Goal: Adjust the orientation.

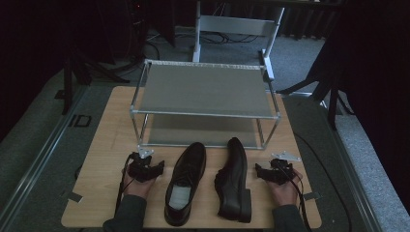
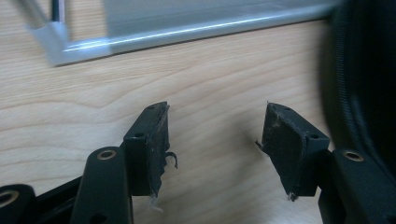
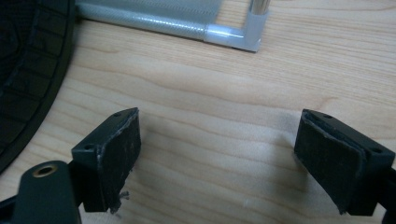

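Note:
Two black dress shoes lie on the wooden table [image 1: 96, 145] in front of a two-tier metal shoe rack [image 1: 203, 89]. The left shoe [image 1: 185, 181] stands upright, its opening up. The right shoe [image 1: 234, 179] lies on its side, sole toward the right. My left gripper [image 1: 153, 166] rests on the table left of the shoes, open and empty; its jaws [image 2: 217, 140] stand apart over bare wood, the left shoe [image 2: 364, 84] beside them. My right gripper [image 1: 261, 170] rests right of the shoes, open and empty [image 3: 217, 154], with the tipped shoe's sole [image 3: 28, 70] at its left.
The rack's lower frame bar [image 2: 187, 32] and a corner post [image 3: 254, 21] stand just beyond the jaws. Both rack shelves are bare. Dark floor, cables and stand legs surround the table. Tape marks sit near the table's front corners.

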